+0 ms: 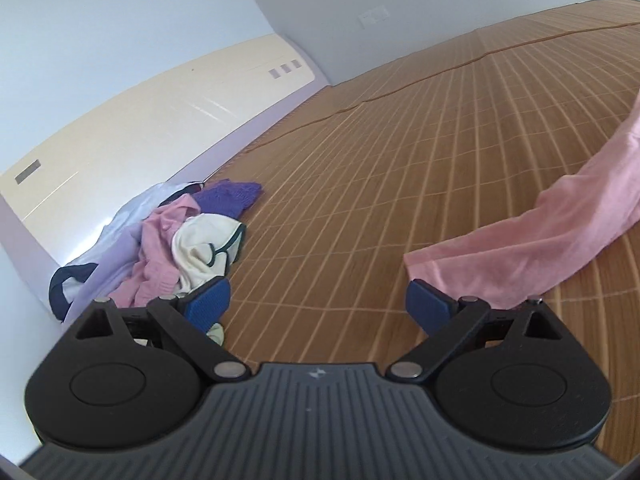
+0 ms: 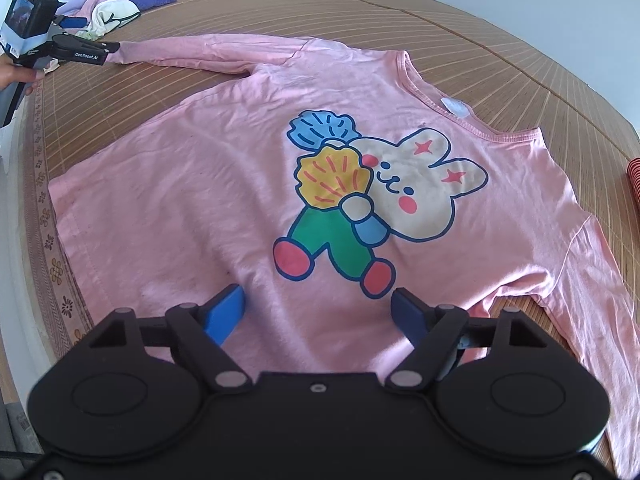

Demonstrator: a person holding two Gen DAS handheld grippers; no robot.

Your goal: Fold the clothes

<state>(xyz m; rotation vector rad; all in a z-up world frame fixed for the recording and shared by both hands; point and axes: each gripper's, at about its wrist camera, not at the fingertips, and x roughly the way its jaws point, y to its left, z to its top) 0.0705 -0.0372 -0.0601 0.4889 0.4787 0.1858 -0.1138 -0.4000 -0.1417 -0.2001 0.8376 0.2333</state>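
A pink long-sleeve shirt with a bunny print lies spread flat and face up on the bamboo mat. My right gripper hovers open just over its lower front, with nothing between the pads. One sleeve stretches out toward my left gripper, which stands open; the cuff lies just beyond its right pad, not held. In the right wrist view the left gripper sits at the sleeve's end, held by a hand.
A heap of loose clothes in pink, cream, purple and lilac lies by the cream headboard; the same heap shows in the right wrist view. A red striped item lies at the mat's right edge.
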